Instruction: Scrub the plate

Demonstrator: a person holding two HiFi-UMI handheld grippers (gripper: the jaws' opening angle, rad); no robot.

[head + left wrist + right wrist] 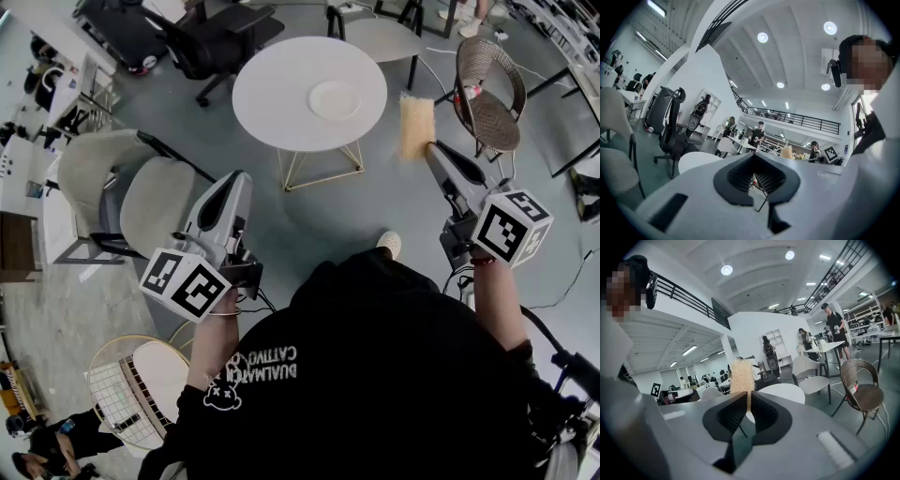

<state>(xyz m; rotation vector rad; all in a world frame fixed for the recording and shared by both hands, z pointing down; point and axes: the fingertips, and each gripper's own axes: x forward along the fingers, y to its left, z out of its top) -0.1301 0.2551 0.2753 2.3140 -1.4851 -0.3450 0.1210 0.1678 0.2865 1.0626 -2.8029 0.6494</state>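
A white plate [335, 99] lies on the round white table [281, 103], ahead of me and well out of reach of both grippers. My right gripper [433, 150] is held up in the air to the right of the table, shut on a yellowish scrubbing sponge [415, 126]. In the right gripper view the sponge [742, 375] stands upright out of the shut jaws, with the table [783, 392] behind it. My left gripper [240, 180] hangs short of the table at the left, jaws together with nothing in them. In the left gripper view its tips [754, 155] meet.
A brown wicker chair [489, 92] stands right of the table and a small grey table [384, 37] behind it. Further off is a black office chair [211, 37]. A light grey chair [141, 192] is at the left and a wire chair [131, 389] by my left elbow.
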